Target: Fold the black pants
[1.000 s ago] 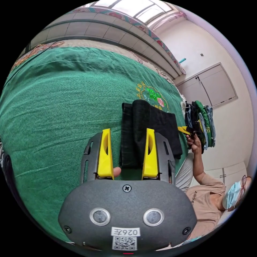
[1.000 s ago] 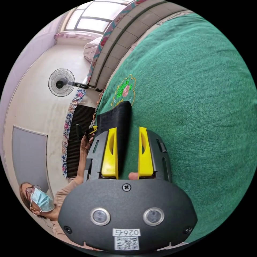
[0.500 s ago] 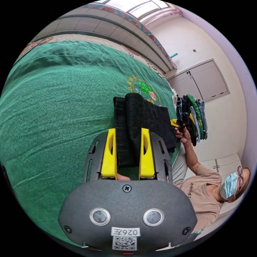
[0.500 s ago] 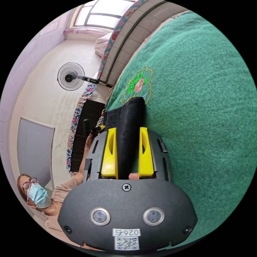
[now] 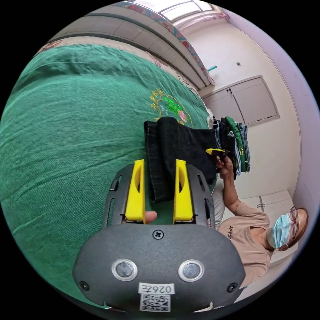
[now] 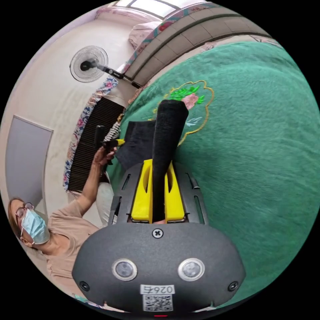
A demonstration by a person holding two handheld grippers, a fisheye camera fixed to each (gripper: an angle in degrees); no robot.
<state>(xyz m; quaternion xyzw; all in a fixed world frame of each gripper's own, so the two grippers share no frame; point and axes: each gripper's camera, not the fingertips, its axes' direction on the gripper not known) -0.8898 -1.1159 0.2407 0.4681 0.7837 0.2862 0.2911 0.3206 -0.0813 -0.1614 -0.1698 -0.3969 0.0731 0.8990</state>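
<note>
Here, in the left gripper view, the left gripper [image 5: 156,191] is seen low in the middle of the frame. Its yellow jaws are held apart, with the near end of the black pants [image 5: 176,150] lying between them, but the cloth is not squeezed. The pants are laid folded on the green bedspread [image 5: 73,126], likely so a flat fold can be made. The right gripper [image 5: 215,151] is seen at the right edge of the pants, held in a hand [image 5: 225,165]. Small writing is seen on the person's shirt, too blurred to be read.

In the right gripper view, the jaws of the right gripper [image 6: 158,195] are pressed shut on a raised roll of the black pants [image 6: 168,126]. It is probably pinched so the fold can be lifted over. The left gripper [image 6: 113,143] is seen at middle left.
</note>
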